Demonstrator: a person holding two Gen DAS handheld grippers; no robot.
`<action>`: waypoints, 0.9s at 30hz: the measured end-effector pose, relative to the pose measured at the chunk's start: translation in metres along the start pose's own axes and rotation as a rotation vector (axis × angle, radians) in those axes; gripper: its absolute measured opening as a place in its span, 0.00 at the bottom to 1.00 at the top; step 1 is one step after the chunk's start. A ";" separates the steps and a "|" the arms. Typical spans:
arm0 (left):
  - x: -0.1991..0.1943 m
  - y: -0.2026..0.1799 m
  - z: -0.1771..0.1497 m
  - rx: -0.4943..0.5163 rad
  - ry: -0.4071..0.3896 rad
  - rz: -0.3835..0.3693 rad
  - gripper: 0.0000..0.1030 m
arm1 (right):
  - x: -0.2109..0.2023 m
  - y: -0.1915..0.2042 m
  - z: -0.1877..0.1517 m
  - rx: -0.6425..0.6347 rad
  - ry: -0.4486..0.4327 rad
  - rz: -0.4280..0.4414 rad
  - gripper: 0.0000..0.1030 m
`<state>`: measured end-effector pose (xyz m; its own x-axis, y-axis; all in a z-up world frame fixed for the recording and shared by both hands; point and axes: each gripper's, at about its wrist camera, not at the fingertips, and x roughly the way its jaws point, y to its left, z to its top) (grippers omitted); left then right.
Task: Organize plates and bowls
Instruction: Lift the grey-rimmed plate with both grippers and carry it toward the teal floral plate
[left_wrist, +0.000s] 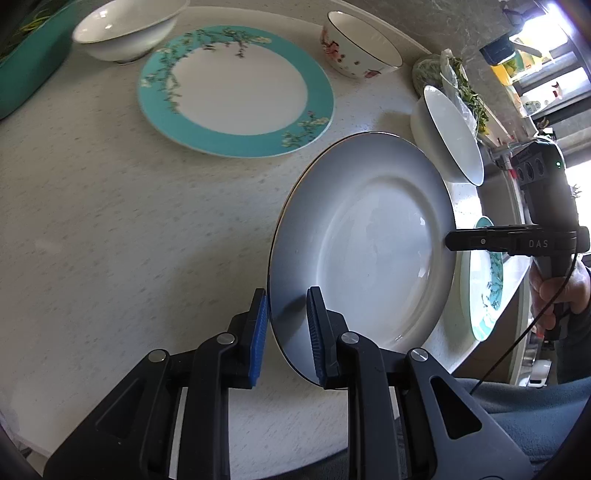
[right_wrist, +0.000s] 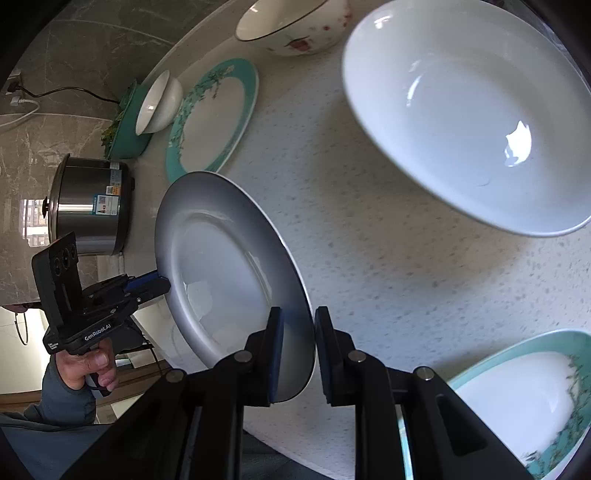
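Note:
A white plate with a grey rim (left_wrist: 369, 236) is held between both grippers above the table; it also shows in the right wrist view (right_wrist: 221, 266). My left gripper (left_wrist: 286, 332) is shut on its near edge. My right gripper (right_wrist: 299, 354) is shut on the opposite edge and shows in the left wrist view (left_wrist: 461, 242). A teal-rimmed plate (left_wrist: 236, 88) lies beyond. A second teal-rimmed plate (right_wrist: 517, 398) lies at the table's edge by the right gripper. A large white bowl (right_wrist: 469, 110), a flowered bowl (left_wrist: 358, 44) and another white bowl (left_wrist: 125, 29) stand around.
A teal tray with greens (left_wrist: 26, 66) sits at the far left. A steel pot (right_wrist: 88, 206) stands off the table's left side in the right wrist view. A bag of greens (left_wrist: 461, 85) lies behind the large bowl. The table's edge (left_wrist: 491, 325) runs close on the right.

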<state>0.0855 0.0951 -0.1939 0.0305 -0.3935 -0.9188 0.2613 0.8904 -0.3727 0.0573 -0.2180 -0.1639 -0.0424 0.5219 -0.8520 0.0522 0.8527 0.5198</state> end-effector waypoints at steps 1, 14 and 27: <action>-0.004 0.004 -0.003 -0.002 0.001 0.000 0.18 | 0.002 0.007 -0.002 -0.001 0.001 0.003 0.20; -0.042 0.092 -0.054 -0.052 0.030 0.015 0.18 | 0.052 0.081 -0.011 -0.026 0.030 0.035 0.20; -0.024 0.133 -0.056 -0.013 0.075 -0.004 0.20 | 0.081 0.078 -0.016 0.046 0.013 -0.001 0.20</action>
<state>0.0654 0.2360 -0.2284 -0.0426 -0.3792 -0.9243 0.2488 0.8920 -0.3774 0.0423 -0.1087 -0.1916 -0.0551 0.5219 -0.8512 0.0979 0.8512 0.5156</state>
